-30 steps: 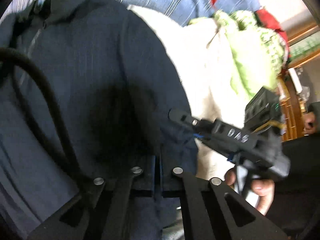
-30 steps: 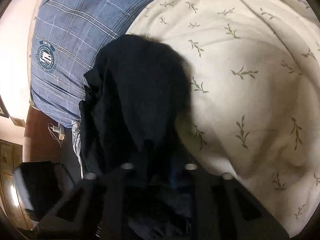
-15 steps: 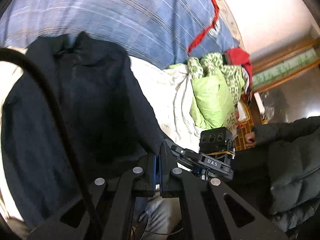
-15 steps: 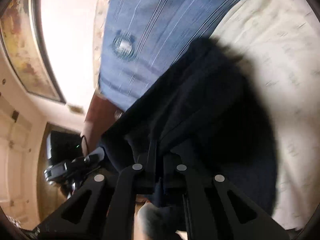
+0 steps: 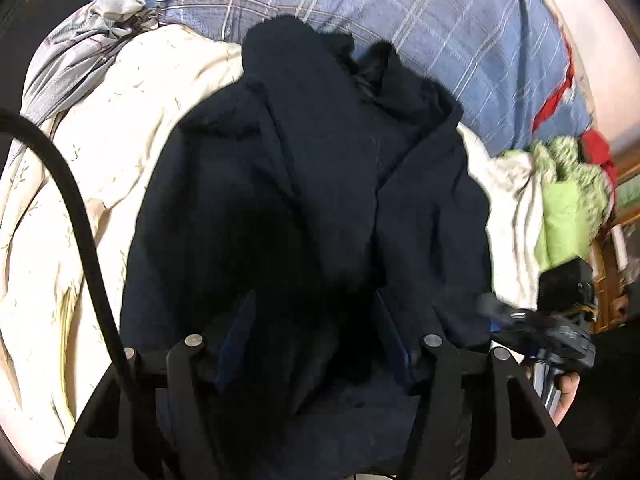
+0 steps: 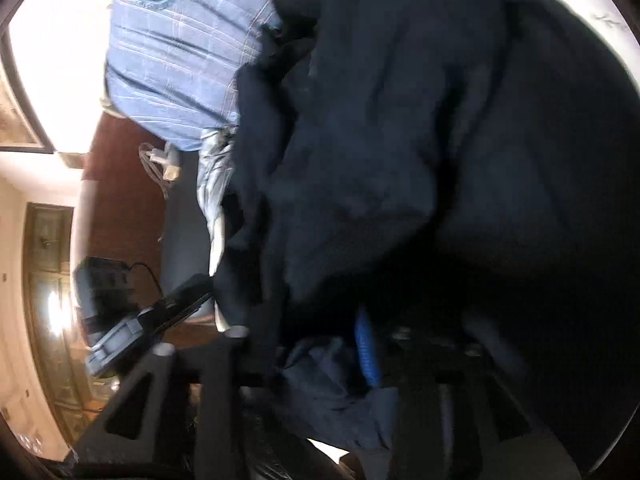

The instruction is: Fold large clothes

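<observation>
Fabric fills your left wrist view: the dark navy jacket (image 5: 320,184) lies spread on the cream leaf-print quilt (image 5: 100,152), its collar toward the blue plaid pillow (image 5: 360,8). Your left gripper (image 5: 312,336) now stands with its fingers wide apart, the hem lying loose between them; half a second ago they were pinched together on that cloth, so you have just let the jacket go onto the bed. A green bundle (image 5: 560,208) sits at the right edge, and your right gripper (image 5: 532,320) shows blurred beside the jacket's right side. In your right wrist view the jacket (image 6: 420,140) crowds the frame, bunched over the right gripper (image 6: 320,344); a blue finger pad (image 6: 366,352) peeks out, but whether that tool grips or is apart cannot be told. The garment seems laid out, ready for a first fold.
</observation>
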Action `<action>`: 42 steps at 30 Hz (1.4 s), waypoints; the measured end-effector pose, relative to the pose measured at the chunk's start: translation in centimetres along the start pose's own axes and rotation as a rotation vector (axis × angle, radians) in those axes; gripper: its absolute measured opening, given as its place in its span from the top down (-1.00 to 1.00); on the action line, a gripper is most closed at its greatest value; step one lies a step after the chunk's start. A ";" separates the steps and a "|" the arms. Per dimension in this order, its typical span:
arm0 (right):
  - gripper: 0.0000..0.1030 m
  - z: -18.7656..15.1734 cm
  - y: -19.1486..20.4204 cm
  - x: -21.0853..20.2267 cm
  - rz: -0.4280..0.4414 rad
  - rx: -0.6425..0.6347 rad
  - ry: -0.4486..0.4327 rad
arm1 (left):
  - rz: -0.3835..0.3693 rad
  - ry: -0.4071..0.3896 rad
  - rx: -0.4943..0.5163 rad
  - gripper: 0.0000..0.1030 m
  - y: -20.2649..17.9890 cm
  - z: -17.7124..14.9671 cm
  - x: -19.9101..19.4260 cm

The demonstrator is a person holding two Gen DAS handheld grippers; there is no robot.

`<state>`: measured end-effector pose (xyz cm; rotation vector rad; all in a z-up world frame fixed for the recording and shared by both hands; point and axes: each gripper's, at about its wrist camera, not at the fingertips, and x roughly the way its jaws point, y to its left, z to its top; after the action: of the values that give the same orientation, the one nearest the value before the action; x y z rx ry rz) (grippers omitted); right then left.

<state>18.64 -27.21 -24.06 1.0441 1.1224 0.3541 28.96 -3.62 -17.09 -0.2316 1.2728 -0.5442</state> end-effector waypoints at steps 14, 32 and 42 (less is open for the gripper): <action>-0.31 9.7 -6.0 -7.8 0.010 0.206 -0.277 | 0.071 -0.058 0.319 -0.65 -18.2 13.4 2.5; 0.50 12.1 -11.2 -4.2 0.160 0.431 -0.255 | 0.162 0.146 0.364 0.24 -26.3 20.5 23.1; 0.89 11.3 -11.7 -9.4 0.177 0.450 -0.393 | 0.017 0.087 0.299 1.00 -26.2 24.1 19.3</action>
<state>21.34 -45.36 -27.89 1.5402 0.7681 0.0239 48.67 -38.82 -14.33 0.0526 1.2582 -0.7277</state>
